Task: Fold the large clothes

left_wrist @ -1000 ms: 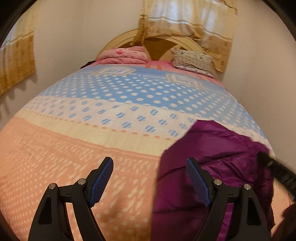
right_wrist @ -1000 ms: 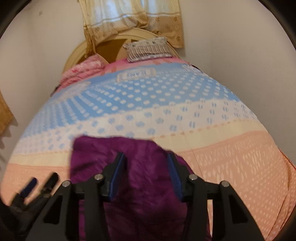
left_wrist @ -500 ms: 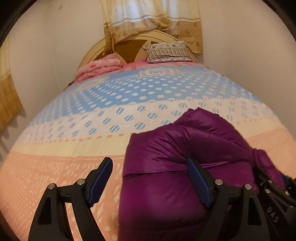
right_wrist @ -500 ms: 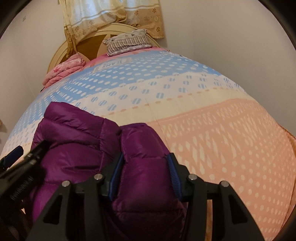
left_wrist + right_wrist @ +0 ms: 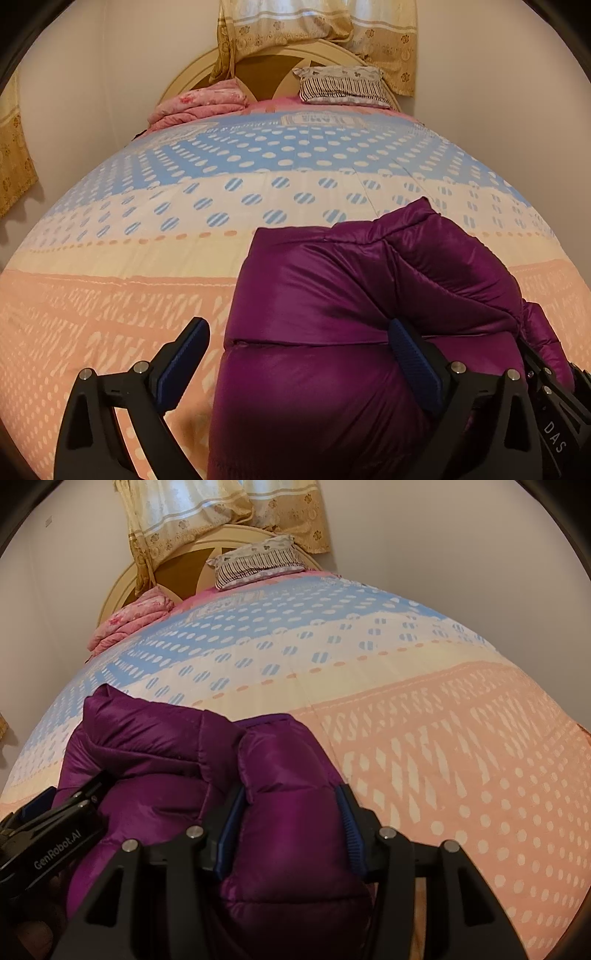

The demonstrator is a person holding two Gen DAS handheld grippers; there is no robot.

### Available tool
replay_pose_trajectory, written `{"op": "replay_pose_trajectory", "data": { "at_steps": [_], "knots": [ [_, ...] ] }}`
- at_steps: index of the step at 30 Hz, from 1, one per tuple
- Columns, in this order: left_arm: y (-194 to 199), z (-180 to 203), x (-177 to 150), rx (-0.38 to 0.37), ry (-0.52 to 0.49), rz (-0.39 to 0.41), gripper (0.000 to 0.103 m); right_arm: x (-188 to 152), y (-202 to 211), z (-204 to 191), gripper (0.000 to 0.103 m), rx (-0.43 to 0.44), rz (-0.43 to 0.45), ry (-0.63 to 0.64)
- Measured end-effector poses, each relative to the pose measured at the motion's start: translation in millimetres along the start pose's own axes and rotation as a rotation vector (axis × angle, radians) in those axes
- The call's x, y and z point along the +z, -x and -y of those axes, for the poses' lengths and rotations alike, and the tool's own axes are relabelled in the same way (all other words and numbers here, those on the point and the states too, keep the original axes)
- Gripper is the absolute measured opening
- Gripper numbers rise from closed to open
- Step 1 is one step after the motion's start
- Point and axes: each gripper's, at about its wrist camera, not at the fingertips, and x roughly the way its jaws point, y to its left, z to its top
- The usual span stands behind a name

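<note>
Soft, warm, even room light; daylight glows through the curtain (image 5: 317, 33). The purple puffer jacket (image 5: 332, 302) shows glossy sheen. Fisheye bulges the bed (image 5: 443, 738); dark vignette fills corners.

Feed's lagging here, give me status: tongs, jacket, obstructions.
Left tongs just opening, not pinching. Right tongs clamped on purple jacket, bunched on bed. Nothing in the way.

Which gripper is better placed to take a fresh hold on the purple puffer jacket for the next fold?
Left. The left gripper has just opened wide and presses nothing, with the purple puffer jacket between its fingers. The right gripper is clamped on a padded fold.
</note>
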Motion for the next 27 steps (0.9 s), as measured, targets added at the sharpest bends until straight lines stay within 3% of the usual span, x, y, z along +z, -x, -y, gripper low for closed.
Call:
{"op": "replay_pose_trajectory", "data": {
  "at_steps": [27],
  "knots": [
    [-23, 6, -2, 0.003, -0.016, -0.094, 0.102, -2, -21, 3, 0.059, -0.027, -0.086, 0.004]
  ]
}}
